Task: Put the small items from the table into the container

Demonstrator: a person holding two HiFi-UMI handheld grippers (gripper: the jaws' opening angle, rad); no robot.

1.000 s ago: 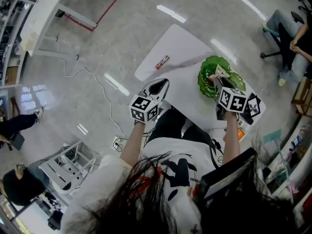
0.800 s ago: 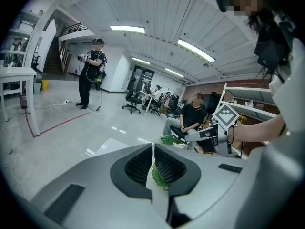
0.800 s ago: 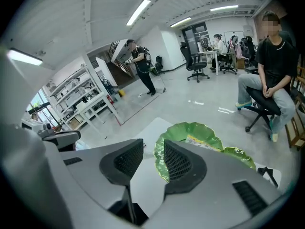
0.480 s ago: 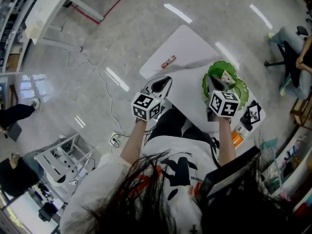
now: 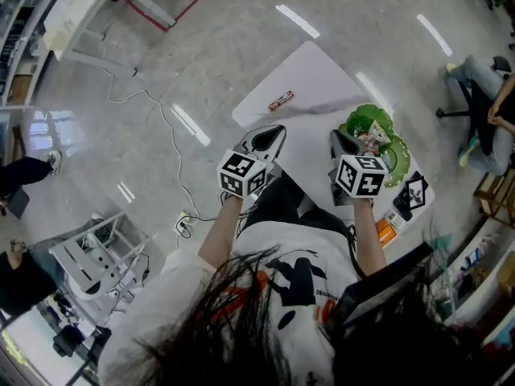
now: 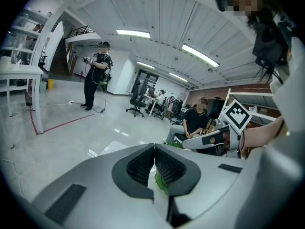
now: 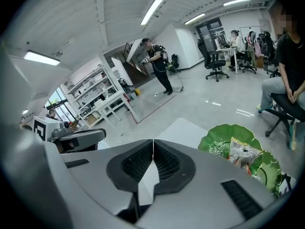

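A green leaf-shaped container [image 5: 394, 161] [image 7: 221, 143] stands at the right of the white table [image 5: 310, 83], with small wrapped packets [image 5: 372, 140] [image 7: 242, 152] lying in it. A small red packet [image 5: 281, 100] lies alone near the table's far left edge. My right gripper [image 5: 335, 140] [image 7: 153, 145] is shut and holds nothing, just left of the container over bare tabletop. My left gripper [image 5: 276, 132] [image 6: 153, 151] is shut too, empty, at the table's near left edge. Through the left gripper's jaws only a sliver of the green container shows.
Cards and an orange item [image 5: 388, 232] lie at the table's right corner. A cable [image 5: 153, 123] trails over the glossy floor at the left. A seated person [image 5: 492, 95] [image 7: 289, 70] is at the far right, a white bench [image 5: 80, 6] at the upper left.
My right gripper has drawn back leftward from over the green container, where its jaws stood apart, and is now closed. The left gripper has stayed put.
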